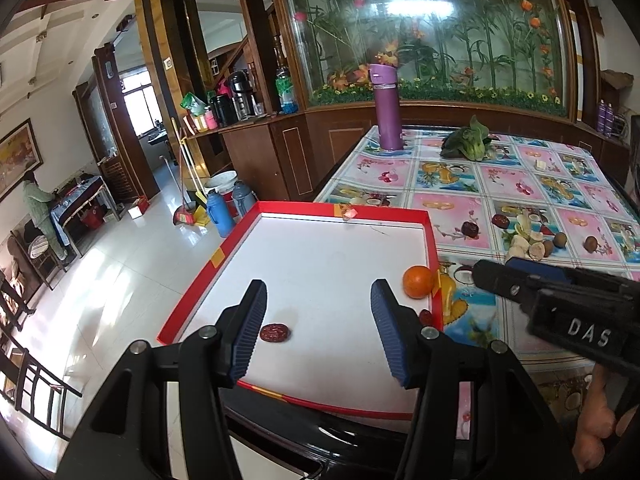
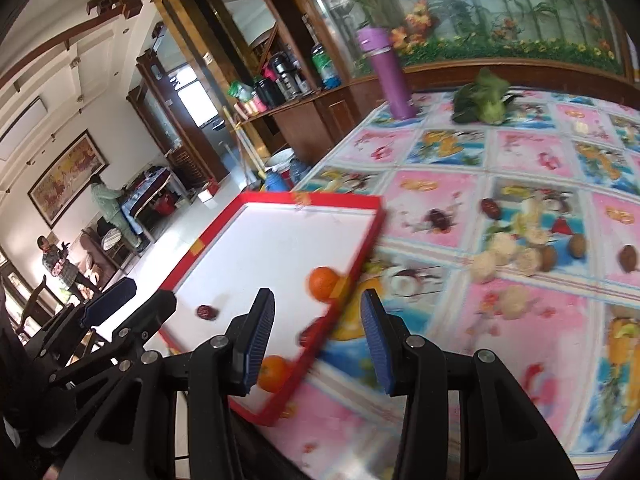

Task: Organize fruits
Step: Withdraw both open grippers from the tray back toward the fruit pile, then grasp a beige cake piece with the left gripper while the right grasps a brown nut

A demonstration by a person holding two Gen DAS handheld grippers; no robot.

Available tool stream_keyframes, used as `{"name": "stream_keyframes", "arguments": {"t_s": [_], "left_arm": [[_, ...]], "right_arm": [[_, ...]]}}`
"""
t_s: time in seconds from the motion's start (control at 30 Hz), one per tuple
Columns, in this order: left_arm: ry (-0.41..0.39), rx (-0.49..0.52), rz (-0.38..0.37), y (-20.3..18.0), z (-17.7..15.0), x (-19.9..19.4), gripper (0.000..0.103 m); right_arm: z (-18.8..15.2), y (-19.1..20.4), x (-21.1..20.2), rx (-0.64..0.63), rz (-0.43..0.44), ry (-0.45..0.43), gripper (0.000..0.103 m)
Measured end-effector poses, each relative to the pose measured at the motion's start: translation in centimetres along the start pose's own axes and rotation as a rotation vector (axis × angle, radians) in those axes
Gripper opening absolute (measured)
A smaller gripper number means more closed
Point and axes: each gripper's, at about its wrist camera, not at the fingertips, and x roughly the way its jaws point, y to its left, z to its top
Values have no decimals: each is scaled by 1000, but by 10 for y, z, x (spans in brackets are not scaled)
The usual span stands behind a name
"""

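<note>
Both grippers are wide open and hold nothing. The left gripper point(image 1: 318, 320) hangs over the near part of the red-rimmed tray point(image 1: 304, 210), with a date point(image 1: 274, 333) just by its left finger. An orange point(image 1: 417, 281) lies against the tray's right rim. The right gripper point(image 2: 318, 334) straddles that rim (its view is blurred), a second orange point(image 2: 273, 373) near its left finger. More fruit point(image 1: 528, 242) lies loose on the tablecloth point(image 1: 516, 184), right of the tray.

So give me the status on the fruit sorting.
Done: two oranges and at least two red dates lie in the red tray. In hand: nothing; left gripper and right gripper are both open. Left: dates, small brown fruits and pale pieces on the tablecloth.
</note>
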Motion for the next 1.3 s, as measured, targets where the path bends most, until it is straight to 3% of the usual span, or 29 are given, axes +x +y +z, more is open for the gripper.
{"name": "stream_keyframes", "arguments": {"t_s": [0.1,0.27,0.4,0.53,0.73,0.9,1.23,1.3], "left_arm": [[45,22,-80,-17,-3,8,56],[106,85,-214,-61,0,22,56],[139,158,-273,-103,4,34,56],[192,187,-345,-135,10,50,56],[249,183,-374,-162,21,75,56],[298,180,-400,-171,19,93,56],[342,181,-454,-195,20,109,56],[341,184,-454,-200,21,111,56]], "right_arm": [[-3,-45,-27,58,-58,-38,44],[-9,-127,-71,178,-225,-76,44],[-9,-177,-94,260,-325,-84,45],[-1,-210,-97,334,-337,-61,45],[15,-221,-77,326,-352,-26,45],[24,-217,-50,247,-418,24,45],[22,-222,-30,196,-464,67,44],[22,-223,-29,196,-465,72,38]]}}
